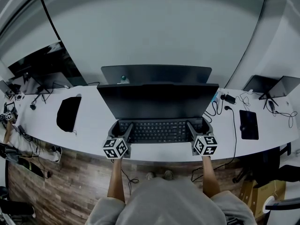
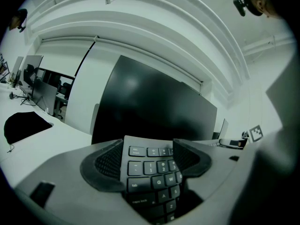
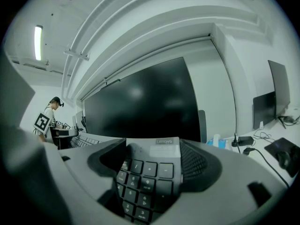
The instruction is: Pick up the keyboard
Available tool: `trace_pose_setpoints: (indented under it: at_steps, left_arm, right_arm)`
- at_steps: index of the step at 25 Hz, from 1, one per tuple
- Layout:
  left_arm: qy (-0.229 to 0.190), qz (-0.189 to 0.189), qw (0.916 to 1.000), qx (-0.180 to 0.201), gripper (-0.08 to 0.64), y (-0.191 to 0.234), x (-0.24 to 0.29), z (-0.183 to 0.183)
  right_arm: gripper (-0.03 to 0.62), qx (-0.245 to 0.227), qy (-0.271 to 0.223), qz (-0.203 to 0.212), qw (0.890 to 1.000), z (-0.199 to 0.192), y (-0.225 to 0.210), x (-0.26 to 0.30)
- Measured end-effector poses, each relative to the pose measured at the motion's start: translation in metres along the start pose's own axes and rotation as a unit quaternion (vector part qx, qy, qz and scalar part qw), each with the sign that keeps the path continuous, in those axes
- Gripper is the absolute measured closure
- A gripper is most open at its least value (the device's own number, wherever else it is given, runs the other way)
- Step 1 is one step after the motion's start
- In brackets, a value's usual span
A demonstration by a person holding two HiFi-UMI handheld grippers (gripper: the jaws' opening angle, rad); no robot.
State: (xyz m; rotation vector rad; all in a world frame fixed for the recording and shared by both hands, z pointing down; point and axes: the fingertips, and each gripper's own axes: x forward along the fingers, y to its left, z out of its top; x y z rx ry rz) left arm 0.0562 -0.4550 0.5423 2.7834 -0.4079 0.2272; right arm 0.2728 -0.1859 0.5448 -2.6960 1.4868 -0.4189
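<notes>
You are bracketing the keyboard (image 1: 157, 131), which is lying keys-up on the counter (image 1: 93, 125) just before the monitor (image 1: 157, 100). The left gripper (image 1: 121, 124) and right gripper (image 1: 198, 123) are each straddling one end, jaws spread and seemingly unclenched. Be closing evenly and raising both ends together. Its long axis is running left to right, top row facing the monitor.

An office is indicated by a long white desk (image 1: 93, 121) lined with monitors (image 1: 157, 100), a keyboard (image 1: 157, 131), a mouse pad (image 1: 248, 124) and cables (image 1: 233, 125).
</notes>
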Motion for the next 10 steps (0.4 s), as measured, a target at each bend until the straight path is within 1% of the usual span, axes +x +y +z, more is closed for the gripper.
trace_pose_setpoints:
  at_steps: [10]
  left_arm:
    - [0.002, 0.001, 1.0, -0.002, 0.25, 0.003, 0.0009, -0.0027]
  right_arm:
    - [0.252, -0.002, 0.005, 0.0, 1.0, -0.0037, 0.0006, 0.0023]
